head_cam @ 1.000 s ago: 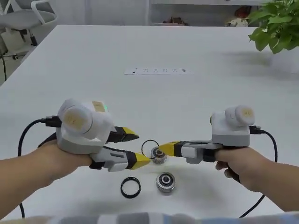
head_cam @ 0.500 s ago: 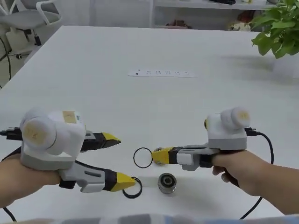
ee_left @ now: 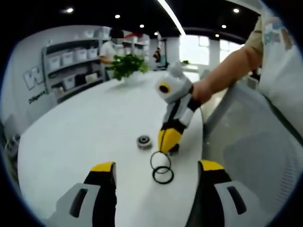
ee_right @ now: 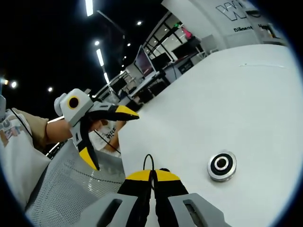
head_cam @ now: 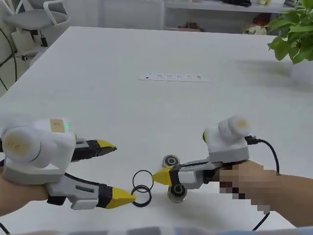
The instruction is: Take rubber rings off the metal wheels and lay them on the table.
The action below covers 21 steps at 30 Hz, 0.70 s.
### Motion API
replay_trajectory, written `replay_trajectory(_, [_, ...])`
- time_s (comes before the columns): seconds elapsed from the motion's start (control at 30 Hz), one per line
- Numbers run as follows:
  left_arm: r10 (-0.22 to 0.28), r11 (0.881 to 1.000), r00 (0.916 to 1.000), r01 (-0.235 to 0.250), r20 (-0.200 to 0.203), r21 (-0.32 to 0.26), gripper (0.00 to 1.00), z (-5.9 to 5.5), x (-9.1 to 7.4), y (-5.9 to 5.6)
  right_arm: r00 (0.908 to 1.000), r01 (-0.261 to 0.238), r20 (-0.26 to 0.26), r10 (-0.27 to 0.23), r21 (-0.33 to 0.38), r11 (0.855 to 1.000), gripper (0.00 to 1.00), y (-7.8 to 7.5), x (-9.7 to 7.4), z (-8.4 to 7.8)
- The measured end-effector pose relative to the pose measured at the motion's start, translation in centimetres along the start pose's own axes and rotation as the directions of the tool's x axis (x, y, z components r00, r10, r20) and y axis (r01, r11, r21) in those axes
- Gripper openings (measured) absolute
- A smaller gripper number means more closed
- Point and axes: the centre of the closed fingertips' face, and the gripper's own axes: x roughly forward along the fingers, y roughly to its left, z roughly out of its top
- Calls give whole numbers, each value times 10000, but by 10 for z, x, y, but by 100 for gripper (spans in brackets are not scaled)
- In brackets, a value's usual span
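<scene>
My right gripper [head_cam: 161, 175] is shut on a thin black rubber ring [head_cam: 142, 178] and holds it low over the white table [head_cam: 146, 112]. In the right gripper view an arc of this ring [ee_right: 148, 162] sticks out of the closed jaws [ee_right: 152, 176]. A second black ring [head_cam: 142, 192] lies flat on the table just in front of it. One bare metal wheel [head_cam: 170, 160] lies beyond the right gripper, and another wheel [head_cam: 177, 192] sits partly hidden under it. My left gripper [head_cam: 113, 171] stands open to the left of the rings, with both rings [ee_left: 162, 168] ahead of its jaws.
A white power strip [head_cam: 169, 77] lies at mid-table. A potted plant [head_cam: 292, 30] stands at the far right corner and an office chair [head_cam: 29, 17] at the far left. The right gripper's cable [head_cam: 266, 147] trails to the right. A mesh chair back [ee_left: 255, 142] is beside the near edge.
The left gripper has drawn back to the left with its jaws wide apart. The right gripper has carried the thin ring down toward the ring on the table. One wheel has come into sight beyond it.
</scene>
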Motion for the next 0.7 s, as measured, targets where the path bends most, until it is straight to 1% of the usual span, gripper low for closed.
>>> replay_trajectory(0.13, [56,10000,10000,-56,-28,-64,71,-3,-3,0,9993,-53,-362,55,57,10000,0,1,5,-8])
replay_trajectory(0.33, [146,9998,9999,-147,-24,-162,72,-7,-6,1,9978,-56,-663,59,41,10000,0,1,10,-13])
replay_trajectory(0.53, [188,9996,9998,-189,-30,-225,71,-9,-7,1,9949,70,-1007,-65,40,10000,0,-2,16,-20])
replay_trajectory(0.7, [240,9993,9997,-242,-53,-279,71,-11,-8,1,9915,330,-1261,-329,-9,9995,0,-9,17,-27])
